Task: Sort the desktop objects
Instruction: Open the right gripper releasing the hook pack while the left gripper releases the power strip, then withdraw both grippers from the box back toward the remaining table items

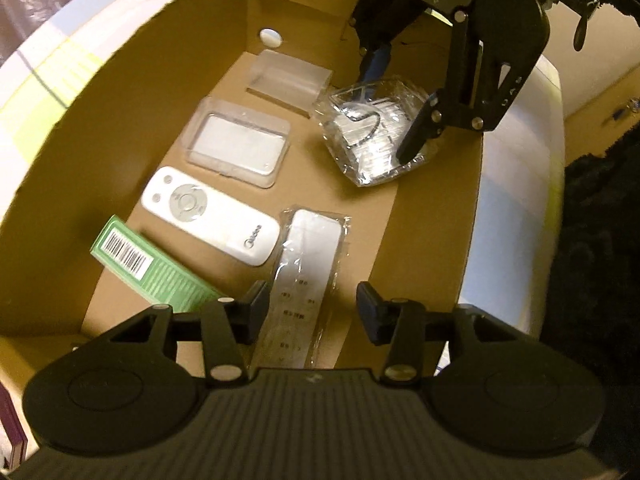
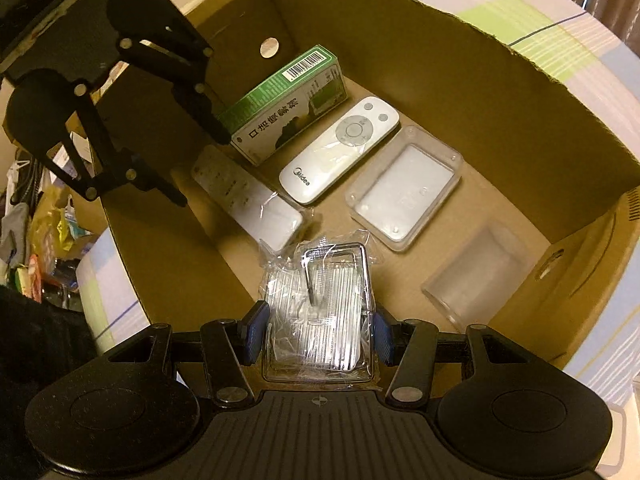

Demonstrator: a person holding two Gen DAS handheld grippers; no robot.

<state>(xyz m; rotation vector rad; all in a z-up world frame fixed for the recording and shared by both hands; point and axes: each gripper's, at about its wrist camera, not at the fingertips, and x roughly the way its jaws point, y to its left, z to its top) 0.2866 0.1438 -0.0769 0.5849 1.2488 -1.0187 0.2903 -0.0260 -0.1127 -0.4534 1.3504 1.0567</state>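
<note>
A cardboard box (image 1: 432,216) holds the sorted items. My right gripper (image 2: 317,330) is shut on a clear plastic-wrapped case (image 2: 320,320) with a metal hook, low over the box floor; the case also shows in the left wrist view (image 1: 376,136), with my right gripper (image 1: 390,110) around it. My left gripper (image 1: 312,308) is open, above a wrapped white remote (image 1: 300,280); it also shows in the right wrist view (image 2: 202,170). A white Midea remote (image 1: 210,216), a green box (image 1: 148,268) and a clear lidded case (image 1: 240,142) lie on the box floor.
A frosted clear container (image 1: 288,76) lies at the box's far end, near a round hole (image 1: 271,37) in the wall. The box walls (image 2: 480,92) stand high around the items. A striped cloth (image 2: 560,12) covers the table; clutter (image 2: 48,240) lies beyond the box.
</note>
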